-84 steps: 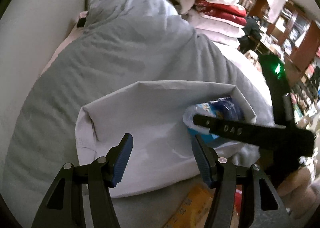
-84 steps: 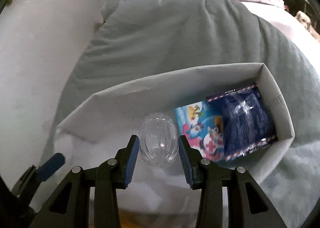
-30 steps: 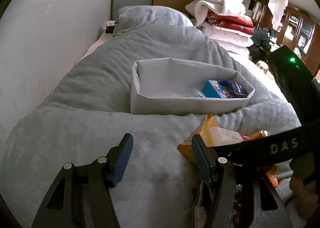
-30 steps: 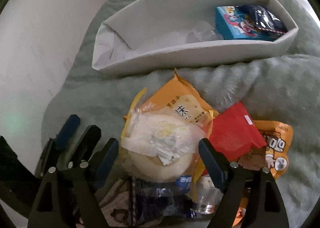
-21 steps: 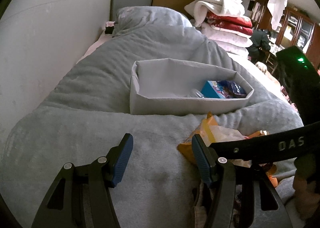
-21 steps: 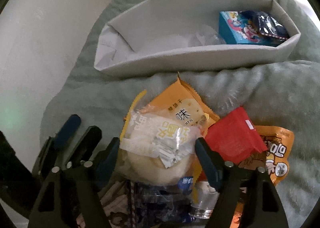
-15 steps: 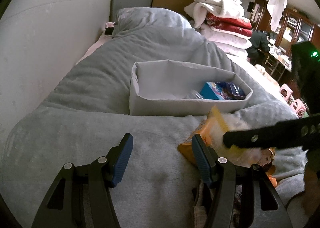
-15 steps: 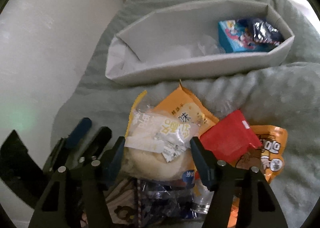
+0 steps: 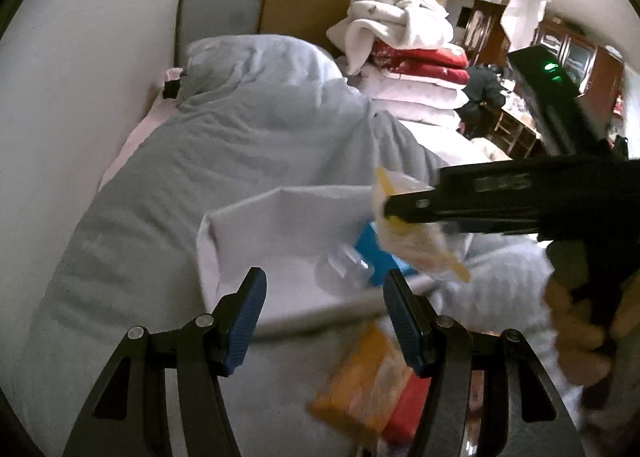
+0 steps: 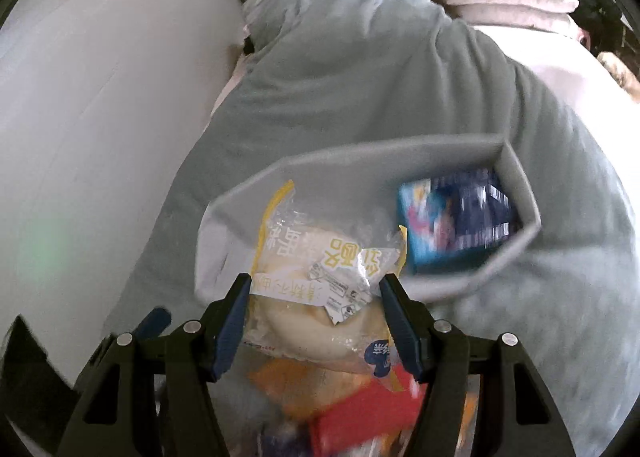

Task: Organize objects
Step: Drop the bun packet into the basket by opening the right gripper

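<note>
My right gripper (image 10: 314, 311) clenches the bagged bun (image 10: 320, 289), lifted toward the grey bin (image 10: 520, 193). Left gripper (image 9: 322, 317) hangs empty, jaws apart. Next: carry over rim, release inside.

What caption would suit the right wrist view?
Right gripper carries a wrapped bun toward the grey fabric bin.

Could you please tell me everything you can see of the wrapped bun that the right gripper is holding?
The wrapped bun is a round, pale bun in a clear, crinkly plastic bag with yellow edges, yellow characters and a white label. The right gripper clamps it from both sides, lifted above the snack packets, in front of the grey fabric bin.
</note>
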Action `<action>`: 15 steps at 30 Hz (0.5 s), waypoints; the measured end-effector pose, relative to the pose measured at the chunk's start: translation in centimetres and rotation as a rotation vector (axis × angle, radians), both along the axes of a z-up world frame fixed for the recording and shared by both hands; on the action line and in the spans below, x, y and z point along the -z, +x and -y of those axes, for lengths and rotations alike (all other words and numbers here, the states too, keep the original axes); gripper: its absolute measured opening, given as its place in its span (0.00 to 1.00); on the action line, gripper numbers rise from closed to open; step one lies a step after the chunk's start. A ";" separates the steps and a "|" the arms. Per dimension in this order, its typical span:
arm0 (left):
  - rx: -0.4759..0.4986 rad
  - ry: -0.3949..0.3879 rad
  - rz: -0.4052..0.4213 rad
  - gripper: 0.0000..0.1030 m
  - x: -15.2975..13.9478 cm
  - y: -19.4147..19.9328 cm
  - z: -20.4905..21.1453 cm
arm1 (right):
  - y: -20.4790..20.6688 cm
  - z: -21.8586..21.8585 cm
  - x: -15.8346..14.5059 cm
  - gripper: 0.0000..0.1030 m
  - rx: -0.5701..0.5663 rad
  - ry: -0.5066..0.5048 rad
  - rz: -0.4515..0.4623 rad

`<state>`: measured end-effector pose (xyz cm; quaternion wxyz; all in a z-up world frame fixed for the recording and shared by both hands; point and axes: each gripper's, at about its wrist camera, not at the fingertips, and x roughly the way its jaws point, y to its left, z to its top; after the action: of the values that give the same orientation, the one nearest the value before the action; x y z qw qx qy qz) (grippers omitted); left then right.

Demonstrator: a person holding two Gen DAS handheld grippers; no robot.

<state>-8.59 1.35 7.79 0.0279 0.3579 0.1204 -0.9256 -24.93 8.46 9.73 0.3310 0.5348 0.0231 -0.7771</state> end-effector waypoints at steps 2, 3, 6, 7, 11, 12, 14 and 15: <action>0.011 0.023 0.034 0.58 0.2 -2.2 0.2 | -2.2 1.2 0.9 0.63 0.027 -0.009 0.005; 0.013 0.029 0.055 0.58 0.5 -3.3 0.3 | -3.2 2.0 1.8 0.63 0.037 -0.018 0.021; 0.019 0.021 0.085 0.58 1.0 -4.3 -0.1 | -6.0 3.7 5.1 0.63 0.062 -0.009 0.140; 0.019 0.019 0.088 0.58 1.2 -4.3 -0.2 | -6.5 4.2 6.1 0.63 0.067 0.000 0.176; 0.023 0.074 0.069 0.58 2.0 -3.5 -0.1 | -6.7 4.5 7.0 0.63 0.054 0.055 0.143; 0.015 0.080 0.072 0.58 2.2 -3.4 -0.1 | -6.6 4.5 6.7 0.63 0.041 0.055 0.128; 0.000 0.080 0.079 0.58 2.7 -2.9 0.1 | -6.4 4.6 6.4 0.63 0.021 0.029 0.127; -0.006 0.078 0.083 0.58 2.8 -2.8 0.3 | -6.2 4.4 5.7 0.63 0.008 0.001 0.120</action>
<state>-11.41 1.07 4.99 0.0215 0.3964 0.1563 -0.9044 -31.12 4.08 3.99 0.3283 0.5807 0.0013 -0.7450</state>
